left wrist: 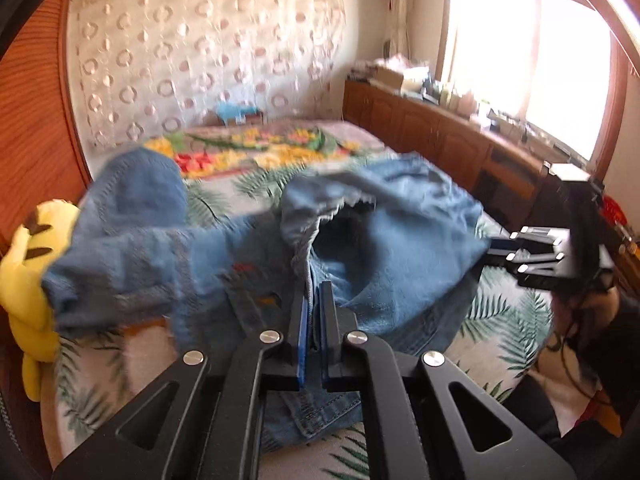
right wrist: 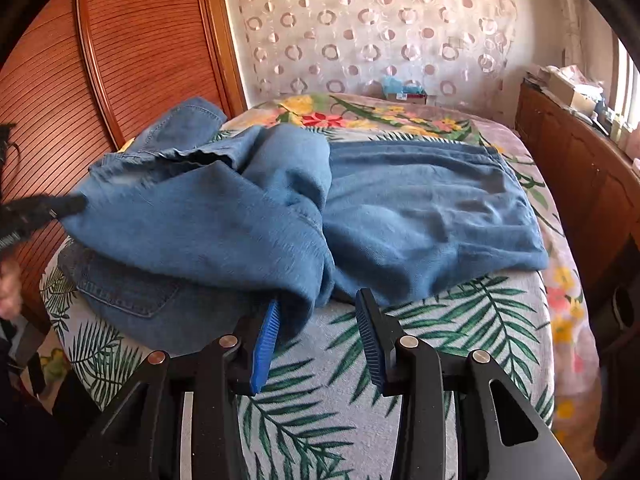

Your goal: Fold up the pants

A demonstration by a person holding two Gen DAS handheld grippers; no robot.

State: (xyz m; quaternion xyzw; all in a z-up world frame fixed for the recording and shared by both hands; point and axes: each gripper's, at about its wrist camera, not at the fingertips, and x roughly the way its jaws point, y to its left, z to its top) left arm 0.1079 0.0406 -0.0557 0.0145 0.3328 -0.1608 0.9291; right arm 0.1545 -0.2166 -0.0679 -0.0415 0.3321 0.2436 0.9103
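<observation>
Left wrist view: the left gripper point(left wrist: 314, 294) pinches a denim fold of the jeans point(left wrist: 400, 216), its blue pads pressed almost together on the cloth beside a raw seam edge. The jeans lie rumpled on the bed point(left wrist: 512, 320), over a sheet printed with green palm fronds; one bunched part rises blurred at left, just in front of a yellow plush toy point(left wrist: 28, 272) at the bed's edge. At far right the right gripper point(left wrist: 516, 246) reaches the cloth's rim, its fingers apart. Beyond the denim a flowered blanket point(left wrist: 256, 152) covers the far half of the bed, a small blue item sits by the circle-patterned curtain point(left wrist: 192, 52), and a wooden cabinet point(left wrist: 432, 128) crowded with boxes runs under a bright window point(left wrist: 532, 52). Right wrist view: the right gripper point(right wrist: 320, 308) stands spread over bare sheet, a hanging fold touching its left pad, nothing between the pads. One leg lies flat toward the right; the seat with its back pocket point(right wrist: 128, 292) is heaped at left, near ribbed wooden doors point(right wrist: 132, 48).
</observation>
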